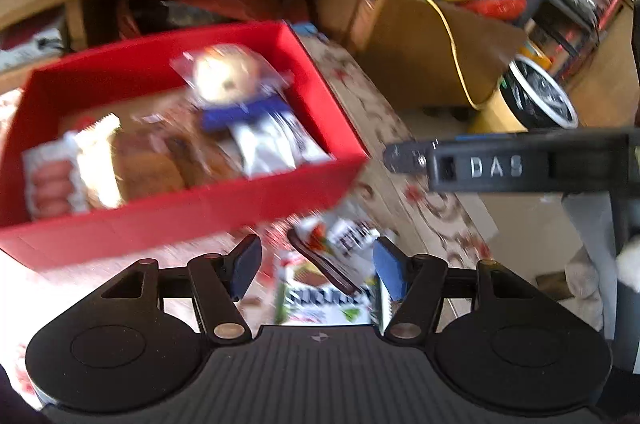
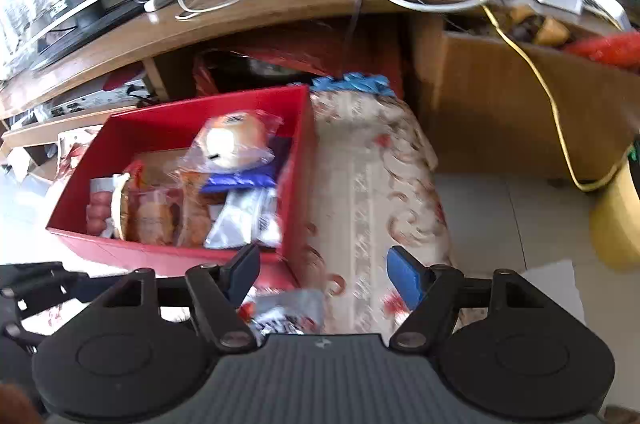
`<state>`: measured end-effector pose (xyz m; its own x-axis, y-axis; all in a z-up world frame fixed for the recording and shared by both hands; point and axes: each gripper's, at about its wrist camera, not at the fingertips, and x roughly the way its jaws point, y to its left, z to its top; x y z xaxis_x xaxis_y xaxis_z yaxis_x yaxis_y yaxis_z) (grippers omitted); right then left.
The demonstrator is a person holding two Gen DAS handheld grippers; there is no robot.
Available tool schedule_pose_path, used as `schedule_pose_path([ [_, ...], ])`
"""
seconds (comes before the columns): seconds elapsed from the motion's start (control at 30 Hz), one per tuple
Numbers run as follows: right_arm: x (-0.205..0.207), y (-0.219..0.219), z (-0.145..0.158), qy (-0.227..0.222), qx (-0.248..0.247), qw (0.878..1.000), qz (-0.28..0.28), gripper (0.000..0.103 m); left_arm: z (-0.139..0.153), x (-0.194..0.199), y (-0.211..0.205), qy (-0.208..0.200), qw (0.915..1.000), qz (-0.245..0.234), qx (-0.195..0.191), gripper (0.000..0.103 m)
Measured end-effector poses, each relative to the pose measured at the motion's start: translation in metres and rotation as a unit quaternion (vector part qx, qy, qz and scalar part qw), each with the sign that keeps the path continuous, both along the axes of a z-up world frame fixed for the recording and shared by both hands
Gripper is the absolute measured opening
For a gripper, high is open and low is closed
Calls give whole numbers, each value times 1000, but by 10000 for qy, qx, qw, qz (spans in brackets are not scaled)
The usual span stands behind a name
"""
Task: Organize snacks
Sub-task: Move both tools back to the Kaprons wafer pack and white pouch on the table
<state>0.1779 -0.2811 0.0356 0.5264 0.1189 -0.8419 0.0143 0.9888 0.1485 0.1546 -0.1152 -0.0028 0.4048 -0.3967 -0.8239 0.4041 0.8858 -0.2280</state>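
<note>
A red box (image 1: 192,220) holds several snack packets: a round bun in clear wrap (image 1: 226,73), a blue and white packet (image 1: 256,127), brown pastries and a sausage pack (image 1: 50,183). It also shows in the right wrist view (image 2: 300,151), with the bun (image 2: 232,141) on top. My left gripper (image 1: 316,266) is open, low over loose snack packets (image 1: 340,244) that lie on the patterned cloth in front of the box. My right gripper (image 2: 324,272) is open and empty, above a silver packet (image 2: 288,312) by the box's near corner.
The box stands on a table with a floral cloth (image 2: 372,183). Behind is a wooden desk (image 2: 240,19) with tangled cables. A cardboard box (image 2: 500,103) and a yellow bin (image 2: 616,220) stand on the floor at right. The other gripper's black body (image 1: 520,165) crosses the left view.
</note>
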Motion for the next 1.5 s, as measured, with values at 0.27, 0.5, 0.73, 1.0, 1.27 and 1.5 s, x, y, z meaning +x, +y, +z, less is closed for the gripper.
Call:
schedule_pose_path([
  [0.27,-4,-10,-6,99,131,9998,66,68,-30,-5,-29,332,9986,-235,326,80],
  [0.5,-3,-6,-9,154,240,9994,211,69,-47,0,-44,225,9975,-233,635,87],
  [0.73,0,2,-16,310,194,9987,343,69,-41,-17,-33,112,9963,-379,766,67],
  [1.0,6,26,-38,723,109,9950,676,69,-35,-42,-5,137,9954,-378,866,63],
  [1.27,17,42,-59,1030,126,9917,765,69,-27,-49,29,262,9973,-95,675,38],
  [1.5,-28,47,-55,1463,922,9773,1227,69,-23,-49,31,392,9974,-321,504,70],
])
